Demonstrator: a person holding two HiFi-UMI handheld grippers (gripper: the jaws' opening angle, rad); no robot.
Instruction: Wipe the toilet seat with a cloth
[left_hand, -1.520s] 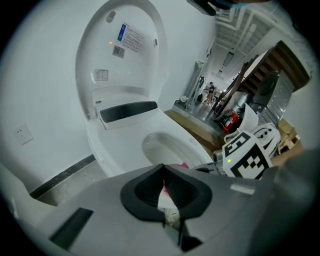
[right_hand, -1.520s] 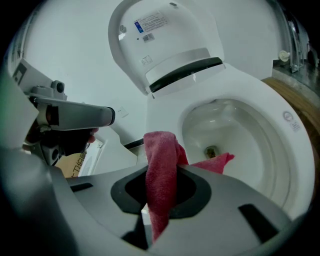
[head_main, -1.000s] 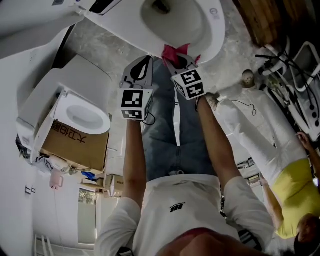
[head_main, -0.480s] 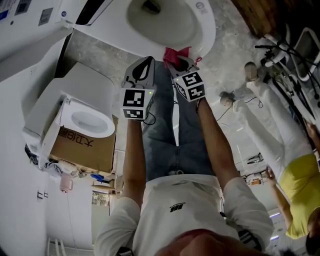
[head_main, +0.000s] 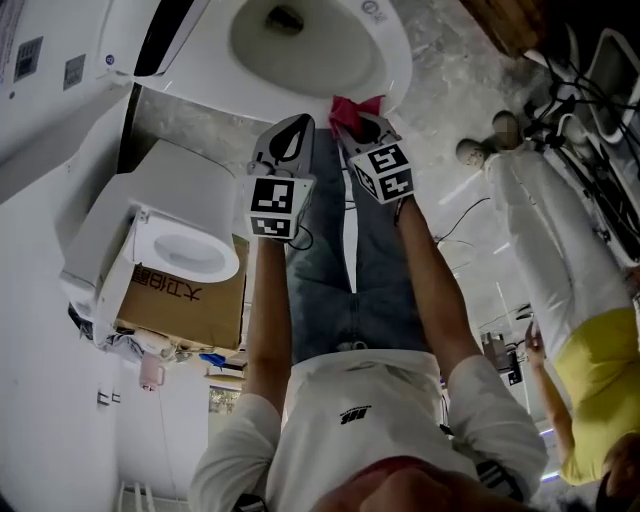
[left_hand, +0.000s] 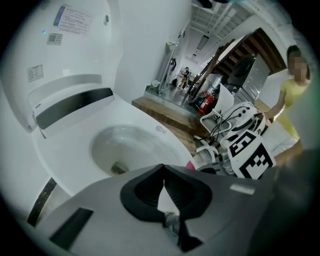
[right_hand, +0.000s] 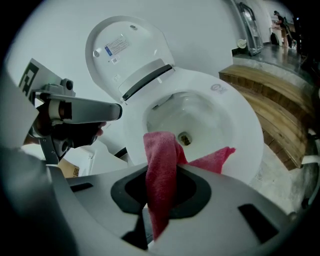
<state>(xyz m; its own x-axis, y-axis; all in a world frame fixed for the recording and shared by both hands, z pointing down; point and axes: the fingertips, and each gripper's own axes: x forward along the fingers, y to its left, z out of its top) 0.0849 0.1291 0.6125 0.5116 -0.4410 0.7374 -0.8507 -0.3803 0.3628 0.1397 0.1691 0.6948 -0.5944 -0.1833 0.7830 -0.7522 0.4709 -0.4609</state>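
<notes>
A white toilet with its lid (right_hand: 125, 50) raised fills the top of the head view, and its seat rim (head_main: 395, 70) faces me. My right gripper (head_main: 360, 122) is just in front of the rim's front edge, shut on a red cloth (right_hand: 160, 170) that sticks up between its jaws. A corner of the cloth (head_main: 352, 106) reaches towards the rim (right_hand: 240, 125). My left gripper (head_main: 290, 138) hovers beside it to the left, near the rim (left_hand: 75, 155), jaws shut with nothing in them. In the left gripper view, the right gripper's marker cube (left_hand: 247, 152) shows at the right.
A second small toilet (head_main: 185, 250) rests on a cardboard box (head_main: 180, 300) at the left. A person in white trousers (head_main: 545, 250) and a yellow top stands at the right, near cables and equipment (head_main: 590, 90). A wooden platform (right_hand: 270, 100) runs right of the toilet.
The toilet has slid up and left in the head view. Both grippers stay by its front rim, the cloth still held. The person at the right has shifted position.
</notes>
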